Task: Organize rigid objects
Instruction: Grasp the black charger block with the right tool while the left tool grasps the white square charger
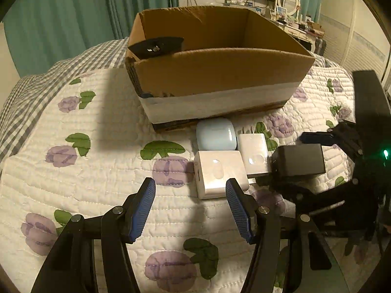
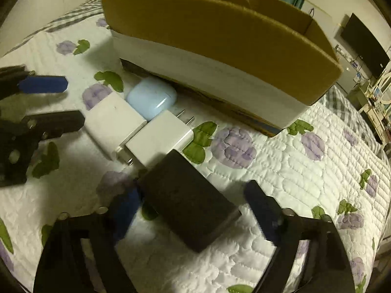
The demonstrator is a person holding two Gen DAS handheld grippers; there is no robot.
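Observation:
An open cardboard box (image 1: 220, 78) (image 2: 220, 39) stands on the quilted bed. In front of it lie a pale blue earbud case (image 1: 216, 134) (image 2: 151, 97), a white plug charger (image 1: 253, 151) (image 2: 160, 138), a white block (image 1: 220, 173) (image 2: 113, 122) and a black block (image 1: 299, 161) (image 2: 188, 202). My left gripper (image 1: 190, 195) is open, its right finger beside the white block. My right gripper (image 2: 193, 205) (image 1: 315, 146) is open with its fingers either side of the black block, the left pad close to it.
A black item (image 1: 156, 46) rests on the box's left rim. The floral quilt (image 1: 97, 171) covers the bed around the objects. Teal curtains (image 1: 73, 12) hang behind, and a dresser with a mirror (image 1: 288, 0) and a TV stand at the back right.

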